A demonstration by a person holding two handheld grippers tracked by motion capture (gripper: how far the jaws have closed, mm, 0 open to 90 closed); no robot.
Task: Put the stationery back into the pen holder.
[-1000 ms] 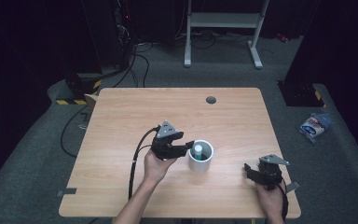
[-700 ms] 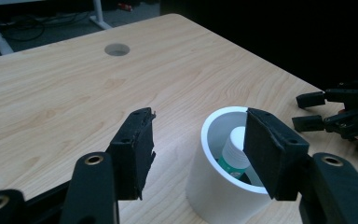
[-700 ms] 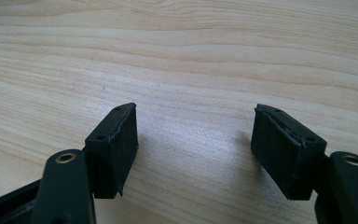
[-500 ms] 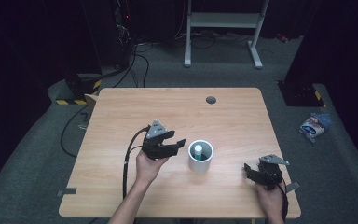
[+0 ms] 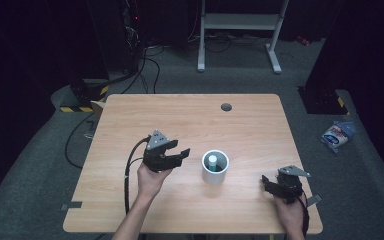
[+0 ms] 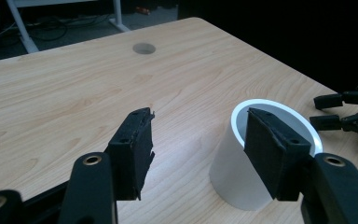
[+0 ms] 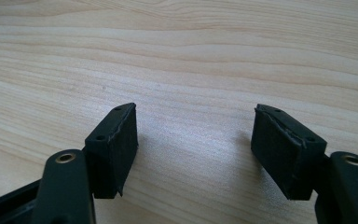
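Note:
A white cup [image 5: 215, 173] stands upright on the wooden table [image 5: 190, 120], right of its middle, with a small white, teal-topped thing [image 5: 212, 160] inside. My left gripper [image 5: 184, 154] hovers just left of the cup, jaws pointing at it, open and holding nothing. In the left gripper view the cup [image 6: 233, 177] sits behind the right pad of that gripper [image 6: 198, 123], outside the gap. My right gripper [image 5: 267, 183] rests low near the front right corner, open over bare wood [image 7: 196, 116]; its jaw tips also appear at the far right of the left gripper view [image 6: 335, 112].
A round grey cable hole [image 5: 226, 106] lies near the table's far edge. The left gripper's black cable [image 5: 128, 172] trails toward the front edge. On the floor to the right lies a blue and white packet [image 5: 337, 135]; cables and a metal stand are behind the table.
The left gripper has drawn back to the left, away from the cup it stood against a second ago. The cup and the right gripper have stayed put.

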